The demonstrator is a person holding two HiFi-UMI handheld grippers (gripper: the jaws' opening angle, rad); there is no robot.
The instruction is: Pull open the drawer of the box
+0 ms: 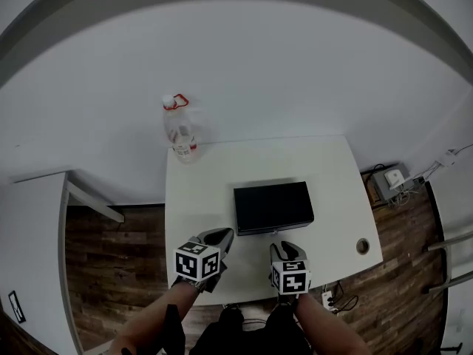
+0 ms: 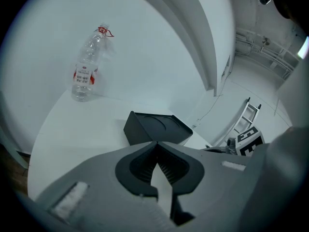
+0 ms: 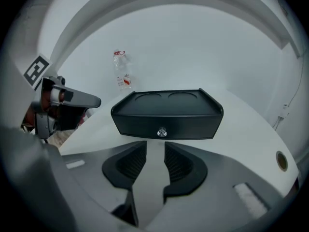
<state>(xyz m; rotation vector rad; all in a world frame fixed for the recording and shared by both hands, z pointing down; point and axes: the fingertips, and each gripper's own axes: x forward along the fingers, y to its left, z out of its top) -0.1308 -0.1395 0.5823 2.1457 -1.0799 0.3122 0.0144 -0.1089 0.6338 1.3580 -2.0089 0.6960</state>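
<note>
A black box (image 1: 273, 207) sits near the middle of a white table (image 1: 332, 161), its front turned toward the person, as the job of pulling open its drawer (image 3: 166, 128) has yet to begin: the drawer front lies flush with the box, and nothing grips it. The right tongs (image 3: 155, 146) stand spread with only bare table between them. They are aimed at the small silvery knob (image 3: 162, 132) in the middle of the drawer front, which is close ahead of their tips but not yet between them. The left tongs (image 2: 156, 143) are pressed together at the tips and pinch nothing, hovering off the box's left front corner. What remains, by the look of it, is the whole task: bring the right tongs onto the knob, close them and draw back, perhaps with the left tongs steadying the box. Only the right gripper view shows the knob and the shut drawer front. The head view gives the box's top and both tongs side by side at the table's near edge, but the knob cannot be made out there. The left gripper view catches the box corner-on, with a clear plastic bottle (image 2: 87, 71) upright at the far edge, well apart from the box
</note>
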